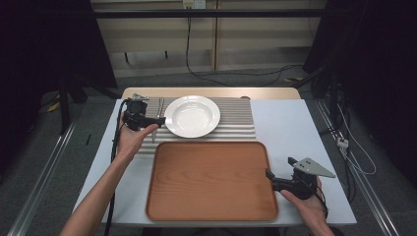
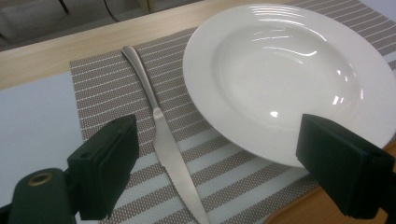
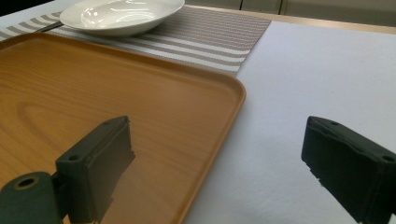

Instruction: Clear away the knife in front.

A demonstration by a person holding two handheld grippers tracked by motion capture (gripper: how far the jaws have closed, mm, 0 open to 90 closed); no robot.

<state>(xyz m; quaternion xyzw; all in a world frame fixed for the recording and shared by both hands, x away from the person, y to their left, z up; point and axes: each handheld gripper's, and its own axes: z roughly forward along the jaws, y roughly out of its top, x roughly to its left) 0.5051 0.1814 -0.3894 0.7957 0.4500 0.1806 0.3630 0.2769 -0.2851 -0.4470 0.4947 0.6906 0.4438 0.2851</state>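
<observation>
With jaws spread wide, the left gripper (image 2: pixel 217 165) straddles the knife (image 2: pixel 163 140) beside the plate (image 2: pixel 289 70) near the placemat's (image 2: pixel 102 88) left edge, so closing could nudge the plate's rim, while the right gripper (image 3: pixel 224 172) waits released by the tray's (image 3: pixel 140 107) right edge.

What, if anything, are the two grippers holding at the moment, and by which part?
Nothing is held. The left gripper is open above the knife beside the plate; the right gripper is open over the tray's edge.

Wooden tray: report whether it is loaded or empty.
Empty. The wooden tray shows bare wood grain from rim to rim; the plate and knife lie on the striped placemat beyond it.
</observation>
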